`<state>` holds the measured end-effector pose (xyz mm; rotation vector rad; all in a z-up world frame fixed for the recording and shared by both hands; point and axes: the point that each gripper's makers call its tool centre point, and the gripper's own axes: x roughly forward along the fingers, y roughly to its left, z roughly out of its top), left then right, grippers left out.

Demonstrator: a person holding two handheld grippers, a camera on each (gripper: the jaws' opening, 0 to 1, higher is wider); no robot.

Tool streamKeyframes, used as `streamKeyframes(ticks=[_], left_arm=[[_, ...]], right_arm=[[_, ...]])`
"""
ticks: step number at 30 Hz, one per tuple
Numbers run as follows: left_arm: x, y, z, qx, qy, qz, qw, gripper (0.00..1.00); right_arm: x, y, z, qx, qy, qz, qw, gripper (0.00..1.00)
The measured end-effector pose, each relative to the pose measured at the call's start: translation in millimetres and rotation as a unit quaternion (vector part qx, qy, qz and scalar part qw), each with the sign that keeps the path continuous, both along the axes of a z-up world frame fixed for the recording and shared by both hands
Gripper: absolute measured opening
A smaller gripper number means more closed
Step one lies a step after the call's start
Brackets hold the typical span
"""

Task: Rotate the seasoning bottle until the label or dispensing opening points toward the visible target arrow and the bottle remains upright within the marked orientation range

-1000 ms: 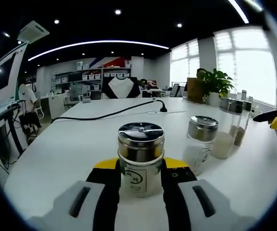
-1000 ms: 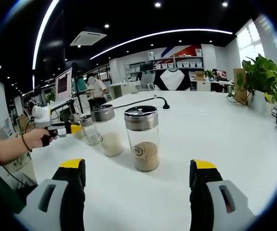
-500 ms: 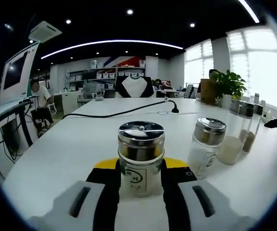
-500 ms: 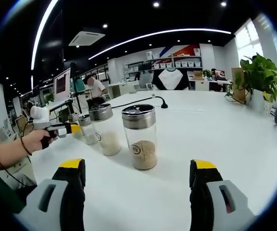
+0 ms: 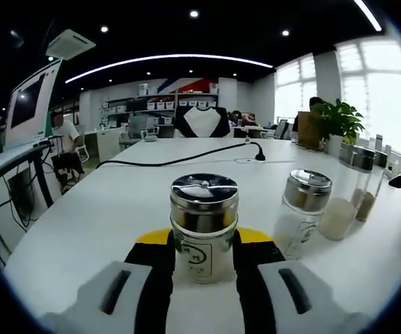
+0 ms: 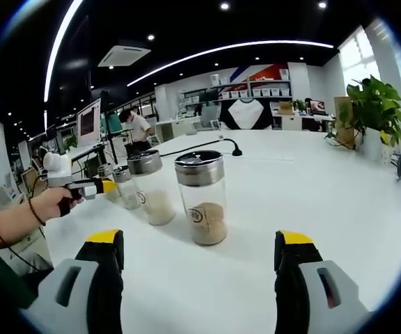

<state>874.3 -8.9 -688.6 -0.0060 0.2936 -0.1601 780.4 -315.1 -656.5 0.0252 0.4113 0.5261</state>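
A small glass seasoning bottle with a steel lid and a white label facing the camera stands upright on the white table. My left gripper is shut on it, its yellow-tipped fingers pressed to both sides. In the right gripper view the left gripper is at the far left, held by a hand. My right gripper hovers open over the table with nothing between its jaws, short of a jar of brown seasoning.
A short jar and two taller jars stand in a row to the right of the held bottle. A jar of white grains and a small jar stand left of the brown one. A black cable crosses the far table.
The left gripper view has swung a little, so the room and the other jars drift rightward; the bottle stays in the jaws. In the right gripper view the jars slide slightly left.
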Motion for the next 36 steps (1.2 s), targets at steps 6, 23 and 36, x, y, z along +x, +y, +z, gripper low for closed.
streamKeyframes(ticks=[6, 23, 36], left_arm=[[-1.4, 0, -0.1, 0.003, 0.0, 0.008, 1.0, 0.34], [-5.2, 5, 11.2, 0.021, -0.028, -0.031, 0.9989, 0.51], [-16.9, 4, 13.9, 0.019, -0.039, -0.144, 0.9886, 0.57]], right_arm=[[1, 0, 0.1, 0.001, 0.0, -0.001, 1.0, 0.91], [1, 0, -0.3, -0.003, 0.001, 0.003, 1.0, 0.91], [0, 0, -0.5, -0.004, -0.003, 0.006, 1.0, 0.91]])
